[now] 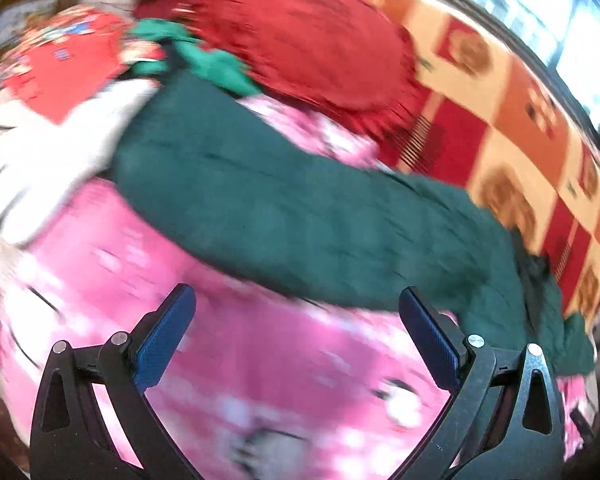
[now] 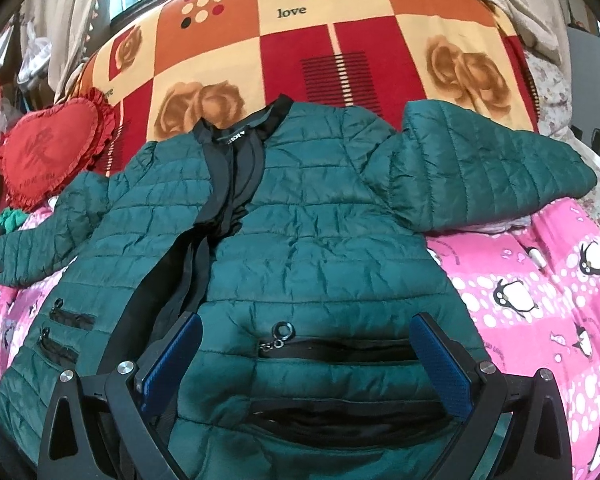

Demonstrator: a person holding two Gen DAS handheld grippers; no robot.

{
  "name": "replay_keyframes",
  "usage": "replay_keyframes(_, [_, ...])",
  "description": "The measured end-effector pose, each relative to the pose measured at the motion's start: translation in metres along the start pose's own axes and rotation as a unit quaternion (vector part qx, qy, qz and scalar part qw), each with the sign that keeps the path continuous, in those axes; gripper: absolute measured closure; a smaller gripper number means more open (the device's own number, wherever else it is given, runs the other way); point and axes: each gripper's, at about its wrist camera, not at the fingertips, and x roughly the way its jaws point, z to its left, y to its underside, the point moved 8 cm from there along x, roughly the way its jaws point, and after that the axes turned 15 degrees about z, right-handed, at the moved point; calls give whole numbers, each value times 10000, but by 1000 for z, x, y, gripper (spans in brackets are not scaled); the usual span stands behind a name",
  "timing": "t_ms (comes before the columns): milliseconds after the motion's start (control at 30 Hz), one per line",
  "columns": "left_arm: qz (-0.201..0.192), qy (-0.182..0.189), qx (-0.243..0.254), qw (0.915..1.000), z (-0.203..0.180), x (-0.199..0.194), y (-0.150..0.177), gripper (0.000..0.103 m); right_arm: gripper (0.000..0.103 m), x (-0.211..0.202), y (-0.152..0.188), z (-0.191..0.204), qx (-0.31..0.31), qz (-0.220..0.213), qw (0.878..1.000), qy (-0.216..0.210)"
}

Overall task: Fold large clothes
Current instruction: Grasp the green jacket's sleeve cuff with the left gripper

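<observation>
A dark green quilted jacket [image 2: 300, 208] lies spread face up on the bed, collar away from me, front open, both sleeves out to the sides. My right gripper [image 2: 305, 344] is open and empty, hovering over the jacket's lower right front panel near a zipped pocket [image 2: 331, 350]. In the blurred left wrist view, the jacket's left sleeve [image 1: 284, 216] runs across the frame. My left gripper [image 1: 296, 320] is open and empty just in front of that sleeve, over the pink blanket [image 1: 228, 364].
The pink penguin blanket [image 2: 539, 288] covers the near bed. A red, orange and cream checked blanket [image 2: 339, 40] lies beyond. A red heart cushion [image 2: 48, 152] sits at far left, also seen in the left wrist view [image 1: 300, 28]. Green cloth [image 1: 216, 60] and white fabric [image 1: 56, 148] lie by the sleeve end.
</observation>
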Motion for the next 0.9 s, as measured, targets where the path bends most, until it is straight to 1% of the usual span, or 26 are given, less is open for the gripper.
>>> replay_keyframes(67, [-121, 95, -149, 9998, 18, -1, -9, 1, 0, 3, 0, 2, -38, 41, 10000, 22])
replay_keyframes(133, [-301, 191, -461, 9983, 38, -2, -18, 1, 0, 6, 0, 4, -84, 102, 9999, 60])
replay_keyframes(200, [-396, 560, -785, 9946, 50, 0, -27, 1, 0, 7, 0, 4, -105, 117, 9998, 72])
replay_keyframes(267, [-515, 675, -868, 9926, 52, 1, -35, 1, 0, 8, 0, 4, -112, 129, 9998, 71])
replay_keyframes(333, [-670, 740, -847, 9914, 48, 2, -44, 1, 0, 9, 0, 5, -117, 144, 9998, 78])
replay_keyframes(433, [-782, 801, -905, 9896, 46, 5, -60, 1, 0, 12, 0, 6, -167, 191, 9996, 99])
replay_keyframes(467, [-796, 842, -911, 9891, 44, 6, -65, 3, 0, 12, 0, 7, -191, 204, 9996, 105])
replay_keyframes(500, [-809, 893, -911, 9885, 44, 7, -70, 21, 0, 13, 0, 7, -204, 209, 9995, 110])
replay_keyframes(533, [-767, 916, -927, 9885, 46, 8, -74, 33, 0, 13, 0, 8, -212, 206, 9995, 115])
replay_keyframes(567, [-654, 942, -1005, 9883, 52, 11, -76, 58, 0, 13, 0, 8, -215, 197, 9995, 115])
replay_keyframes(600, [-562, 966, -1119, 9874, 56, 14, -77, 75, 0, 13, 0, 8, -217, 189, 9995, 110])
replay_keyframes(633, [-554, 936, -1200, 9868, 60, 14, -78, 79, 0, 13, 0, 8, -215, 188, 9995, 107])
replay_keyframes(667, [-583, 876, -1217, 9870, 62, 12, -78, 80, 0, 13, -1, 8, -213, 184, 9996, 103])
replay_keyframes(733, [-642, 739, -1110, 9890, 58, 6, -78, 88, 0, 12, -1, 9, -215, 168, 9996, 104])
replay_keyframes(767, [-679, 726, -1043, 9896, 53, 3, -78, 89, 0, 11, -1, 9, -213, 162, 9996, 99])
replay_keyframes(833, [-743, 764, -899, 9902, 41, -5, -78, 90, 0, 7, -1, 7, -187, 126, 9997, 94])
replay_keyframes(900, [-764, 938, -668, 9904, 18, -14, -78, 91, 0, 3, -2, 4, -138, 96, 9998, 121])
